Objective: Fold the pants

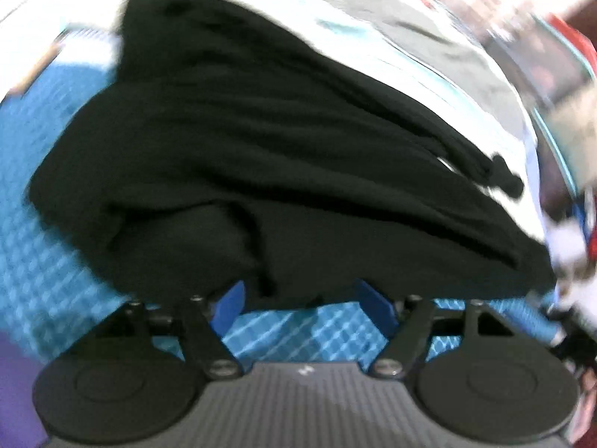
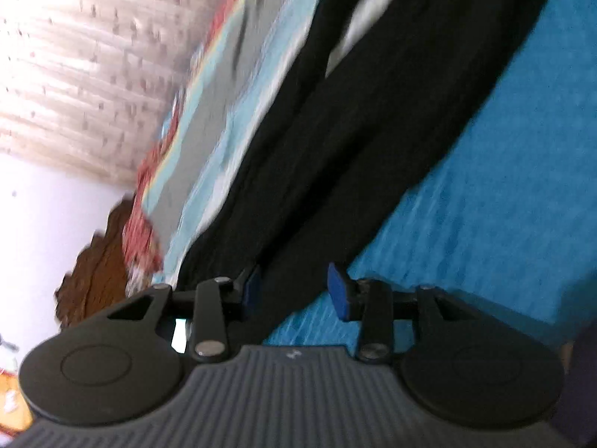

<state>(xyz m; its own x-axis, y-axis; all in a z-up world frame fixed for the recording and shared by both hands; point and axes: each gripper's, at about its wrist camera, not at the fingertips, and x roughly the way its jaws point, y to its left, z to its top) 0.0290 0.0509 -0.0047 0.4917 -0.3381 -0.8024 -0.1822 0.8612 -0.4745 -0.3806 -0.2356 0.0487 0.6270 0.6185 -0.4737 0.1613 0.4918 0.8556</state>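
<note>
Left gripper [image 1: 300, 302]: blue fingers [image 1: 229, 304] spread apart, the near hem of the pants [image 1: 261, 156] sagging between them; whether the pads touch cloth cannot be told. Right gripper [image 2: 296, 291]: blue fingers [image 2: 337, 291] likewise apart, straddling one trouser leg of the pants [image 2: 373, 130] without a visible pinch. Pants: black, bunched and part-folded in the left view, a drawstring [image 1: 505, 177] trailing at the waist; both legs run away along the bed in the right view. Bedspread [image 1: 44, 261]: blue checked, with grey and pale stripes beyond. Curtain [image 2: 86, 59]: pale, patterned. Both views blurred.
</note>
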